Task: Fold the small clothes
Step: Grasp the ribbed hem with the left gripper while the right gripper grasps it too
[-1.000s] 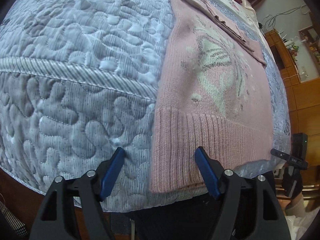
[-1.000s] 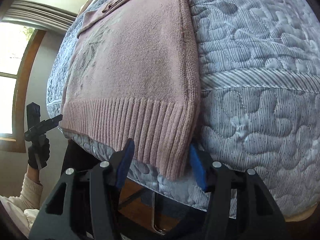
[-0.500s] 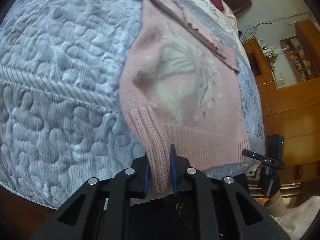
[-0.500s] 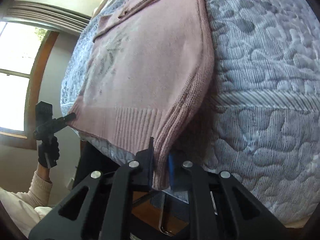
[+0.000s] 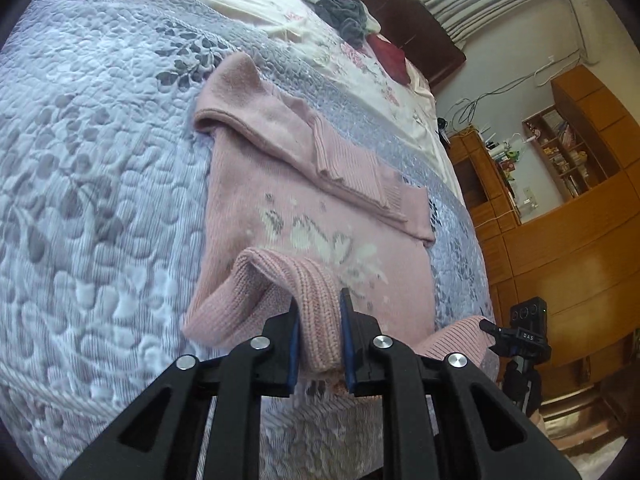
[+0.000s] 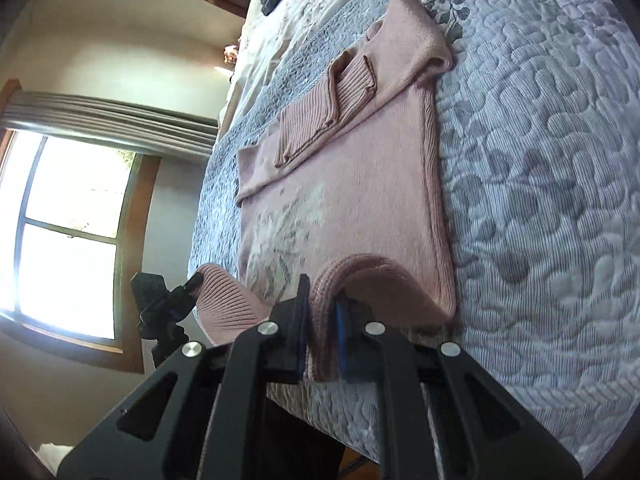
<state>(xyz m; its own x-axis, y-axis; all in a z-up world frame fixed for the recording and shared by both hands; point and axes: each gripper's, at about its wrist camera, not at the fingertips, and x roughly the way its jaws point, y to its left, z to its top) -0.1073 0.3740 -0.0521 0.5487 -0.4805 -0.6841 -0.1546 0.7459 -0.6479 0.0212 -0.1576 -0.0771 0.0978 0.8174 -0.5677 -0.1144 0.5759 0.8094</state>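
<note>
Landmark: pink sweater (image 5: pixel 316 216), lying flat on the grey quilted bedspread (image 5: pixel 100 200), sleeves folded across its chest.

Left of the sweater: bare quilt only. Left gripper (image 5: pixel 319 340) is clamped on the ribbed hem (image 5: pixel 316 300) at the sweater's near left corner; the corner is lifted and curled over the body. Blue pads (image 5: pixel 294 344) press the knit from both sides; the pinched edge itself is buried between the jaws, not visible. Butterfly motif (image 5: pixel 336 240) is partly covered by that raised fold.

Right of the sweater, left wrist view: right gripper (image 5: pixel 504 336) is seen side-on, cut off low, fingertips hidden by the other raised hem corner. Beyond it, wooden shelving (image 5: pixel 560 152), contents too small to read.

Right wrist view: right gripper (image 6: pixel 322 328) is closed on the hem at the sweater's near right corner (image 6: pixel 332 280), knit bunched between the pads, fold arching toward the sweater's side seam. Left gripper (image 6: pixel 188 286) shows small at the far hem corner, backlit by the window (image 6: pixel 68 240); jaw detail is washed out there.

Only the left wrist view shows the shelving and a dark red item (image 5: pixel 388 56) beyond the collar. Only the right wrist view shows the window and curtain (image 6: pixel 108 120). Both show a grey garment heap (image 5: pixel 340 4) far past the collar, on the floral sheet (image 5: pixel 352 64).
</note>
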